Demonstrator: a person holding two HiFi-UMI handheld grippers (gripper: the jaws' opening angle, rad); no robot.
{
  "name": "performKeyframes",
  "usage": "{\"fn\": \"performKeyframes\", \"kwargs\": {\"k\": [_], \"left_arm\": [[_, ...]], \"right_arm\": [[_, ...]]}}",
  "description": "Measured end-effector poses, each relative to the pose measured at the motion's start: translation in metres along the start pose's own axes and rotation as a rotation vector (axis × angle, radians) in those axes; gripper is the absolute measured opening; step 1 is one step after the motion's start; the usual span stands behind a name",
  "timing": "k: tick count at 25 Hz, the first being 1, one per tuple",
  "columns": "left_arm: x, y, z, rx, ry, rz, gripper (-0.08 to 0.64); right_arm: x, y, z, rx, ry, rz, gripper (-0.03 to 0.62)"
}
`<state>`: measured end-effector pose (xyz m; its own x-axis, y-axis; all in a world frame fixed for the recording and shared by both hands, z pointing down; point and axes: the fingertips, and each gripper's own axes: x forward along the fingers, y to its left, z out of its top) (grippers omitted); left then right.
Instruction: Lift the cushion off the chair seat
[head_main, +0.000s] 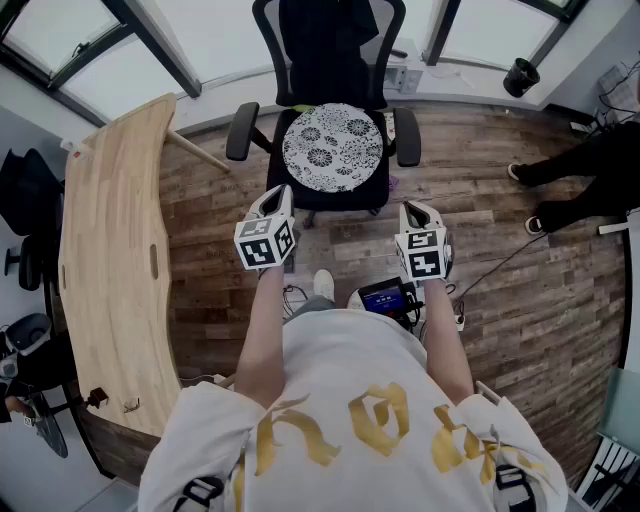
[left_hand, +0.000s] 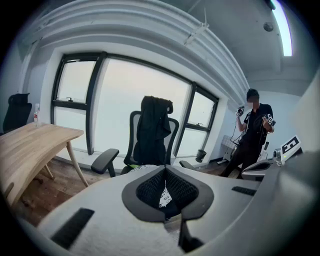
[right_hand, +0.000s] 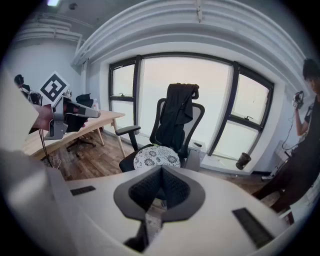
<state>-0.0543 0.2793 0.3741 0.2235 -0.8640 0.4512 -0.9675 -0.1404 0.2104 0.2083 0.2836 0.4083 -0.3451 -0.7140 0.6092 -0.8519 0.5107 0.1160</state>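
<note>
Head view: patterned cushion (head_main: 333, 147) seen resting on office chair (head_main: 241, 131) seat; left claw (head_main: 273, 198), right claw (head_main: 417, 211) held short of it. Left gripper view: jaws pressed together, nothing gripped. Right gripper view: jaws together, empty; cushion seen ahead.

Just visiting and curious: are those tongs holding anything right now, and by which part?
Nothing is held. The left tongs and right tongs are both shut and empty; the cushion lies on the chair seat, untouched.
</note>
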Motion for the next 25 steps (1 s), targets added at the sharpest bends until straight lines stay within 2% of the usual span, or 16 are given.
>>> {"fn": "performKeyframes", "kwargs": {"k": [7,10,13,15,18,22,25], "left_arm": [[0.004,0.004,0.011,0.006,-0.02,0.002,0.011],[0.002,0.004,0.008,0.004,-0.014,0.0,0.011],[0.001,-0.002,0.005,-0.011,-0.01,-0.033,0.011],[0.002,-0.008,0.003,-0.014,-0.005,-0.057,0.011],[0.001,-0.011,-0.002,0.004,0.013,-0.059,0.011],[-0.001,-0.009,-0.002,-0.003,0.016,-0.056,0.011],[-0.003,-0.01,-0.007,-0.014,0.019,-0.059,0.011]], "right_arm": [[0.005,-0.009,0.005,0.019,-0.005,-0.01,0.011],[0.006,-0.004,0.004,0.056,-0.003,0.03,0.011],[0.008,0.01,0.009,0.238,-0.051,0.183,0.012],[0.009,0.01,0.015,0.38,-0.105,0.245,0.014],[0.009,0.001,0.013,0.464,-0.132,0.233,0.014],[0.017,-0.006,-0.001,0.453,-0.069,0.207,0.011],[0.015,-0.012,-0.002,0.473,-0.092,0.191,0.011]]}}
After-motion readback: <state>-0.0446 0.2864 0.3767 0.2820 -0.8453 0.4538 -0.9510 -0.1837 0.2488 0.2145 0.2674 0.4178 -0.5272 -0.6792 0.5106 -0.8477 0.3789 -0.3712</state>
